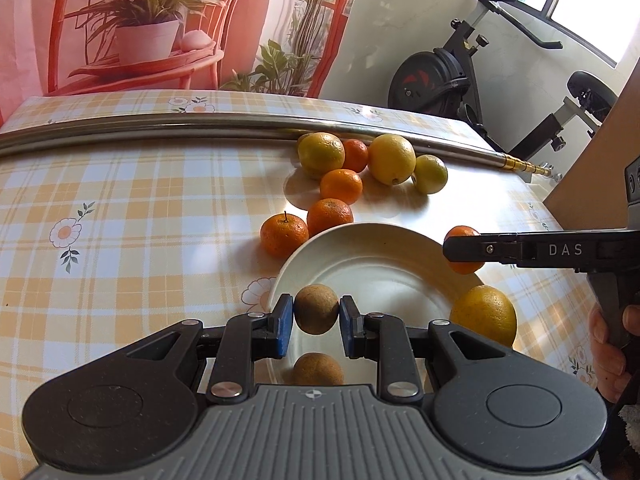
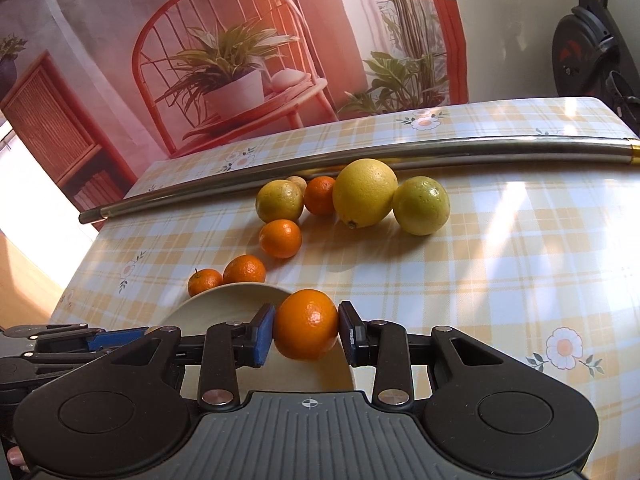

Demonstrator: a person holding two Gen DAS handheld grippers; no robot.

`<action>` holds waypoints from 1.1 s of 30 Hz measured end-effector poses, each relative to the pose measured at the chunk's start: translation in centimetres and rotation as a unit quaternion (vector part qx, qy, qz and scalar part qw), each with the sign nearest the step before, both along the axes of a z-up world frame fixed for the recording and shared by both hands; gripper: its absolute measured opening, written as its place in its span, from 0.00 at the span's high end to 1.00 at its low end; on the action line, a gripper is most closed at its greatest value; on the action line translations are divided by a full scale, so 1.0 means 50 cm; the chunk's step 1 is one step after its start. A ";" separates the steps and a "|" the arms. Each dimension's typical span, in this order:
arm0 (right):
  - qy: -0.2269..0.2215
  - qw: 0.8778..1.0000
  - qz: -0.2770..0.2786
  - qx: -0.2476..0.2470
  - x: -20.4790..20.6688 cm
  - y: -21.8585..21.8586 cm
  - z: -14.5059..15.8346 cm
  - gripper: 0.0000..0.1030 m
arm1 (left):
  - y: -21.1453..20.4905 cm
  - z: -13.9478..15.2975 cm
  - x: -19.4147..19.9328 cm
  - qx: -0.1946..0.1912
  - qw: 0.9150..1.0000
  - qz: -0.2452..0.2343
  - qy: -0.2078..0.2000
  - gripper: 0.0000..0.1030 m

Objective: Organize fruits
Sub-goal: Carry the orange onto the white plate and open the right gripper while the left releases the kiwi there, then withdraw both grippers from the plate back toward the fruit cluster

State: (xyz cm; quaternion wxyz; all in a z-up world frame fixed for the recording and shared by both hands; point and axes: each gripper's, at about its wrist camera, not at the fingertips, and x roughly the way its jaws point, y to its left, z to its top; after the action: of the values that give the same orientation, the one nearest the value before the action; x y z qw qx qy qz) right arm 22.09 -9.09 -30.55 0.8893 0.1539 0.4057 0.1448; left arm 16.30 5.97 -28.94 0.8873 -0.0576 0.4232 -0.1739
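Two grips full: left gripper (image 1: 316, 315) pinching brown fruit (image 1: 317, 309), right gripper (image 2: 306, 331) pinching orange (image 2: 306, 330) btwn pads. Prob. round, light, slippy; squeeze at widest middle.

The left tool (image 1: 317, 314) has its two blue pads (image 1: 283, 320) pressed on a small brown fruit (image 1: 316, 309). The right tool (image 2: 307, 330) has its pads tight on an orange (image 2: 306, 330). The person's right hand (image 1: 612, 348) holds the right tool's handle.
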 end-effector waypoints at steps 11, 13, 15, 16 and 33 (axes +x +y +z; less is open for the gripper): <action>0.008 0.997 0.040 -0.064 -0.023 0.060 -0.014 0.69 | -0.014 -0.012 -0.007 0.031 0.999 -0.006 0.005 0.75; 0.013 0.997 0.041 -0.067 -0.021 0.062 -0.019 0.70 | -0.015 -0.013 -0.007 0.038 0.999 -0.006 0.004 0.75; 0.018 0.997 0.039 -0.071 -0.020 0.063 -0.025 0.71 | -0.017 -0.013 -0.009 0.041 0.999 -0.007 0.003 0.75; 0.018 0.997 0.038 -0.071 -0.020 0.062 -0.027 0.71 | -0.018 -0.013 -0.009 0.043 0.999 -0.007 0.002 0.75; 0.007 0.999 0.016 -0.051 -0.031 0.033 -0.010 0.69 | 0.002 0.022 -0.008 0.027 1.000 0.009 -0.013 0.73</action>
State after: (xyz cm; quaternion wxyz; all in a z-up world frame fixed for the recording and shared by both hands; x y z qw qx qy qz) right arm 20.54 -7.41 -31.04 0.8907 0.1030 0.4210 0.1367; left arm 15.90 6.07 -27.83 0.8953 -0.0353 0.4159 -0.1557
